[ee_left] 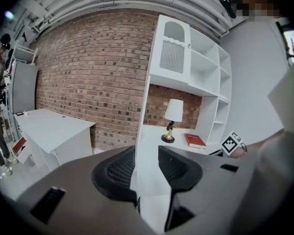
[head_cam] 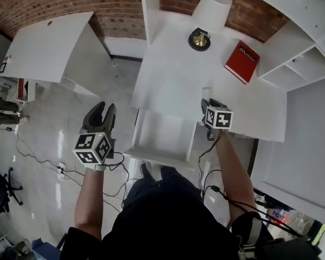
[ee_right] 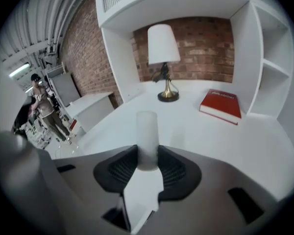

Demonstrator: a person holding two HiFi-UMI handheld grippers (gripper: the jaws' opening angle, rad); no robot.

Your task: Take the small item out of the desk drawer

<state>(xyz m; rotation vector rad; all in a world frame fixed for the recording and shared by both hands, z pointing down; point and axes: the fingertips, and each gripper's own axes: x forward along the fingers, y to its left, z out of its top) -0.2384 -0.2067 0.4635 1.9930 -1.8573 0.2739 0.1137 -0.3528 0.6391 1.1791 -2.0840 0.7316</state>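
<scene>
Pads [ee_right: 118, 173] of the right gripper [ee_right: 147, 155] are clenched on one small white cylinder [ee_right: 147, 131], pressing its near end from both sides. The cylinder's long axis runs along the line of the jaws. It points away from the gripper and slightly upward in the right gripper view, and most of its length sticks out past the fingertips. It is out of the drawer [head_cam: 158, 157] and over the white desk top [head_cam: 173, 75]; whether its far end touches the desk cannot be told.

Straight ahead of the cylinder's far end, well apart, stands one lamp [ee_right: 162, 43] with a white shade and a brass foot. Ahead and to the right of the gripper lies one red book [ee_right: 221, 106], flat on the desk. Beyond the book, further right, rise white shelves [ee_right: 274, 67]. Behind the lamp is a brick wall [ee_right: 201, 48].

In the head view the single open drawer lies just to the left of the right gripper, pulled out toward the person.

Further left, beyond the drawer and over the floor, is the left gripper [ee_left: 146, 153]. Its jaws stand apart and grasp nothing. The white side edge of the desk unit [ee_left: 147, 111] lines up with the gap ahead of it. To this gripper's left stands one separate white table [head_cam: 43, 47], and cables [head_cam: 59, 167] trail across the floor beneath. One person [ee_right: 41, 106] stands far off to the right gripper's left.
</scene>
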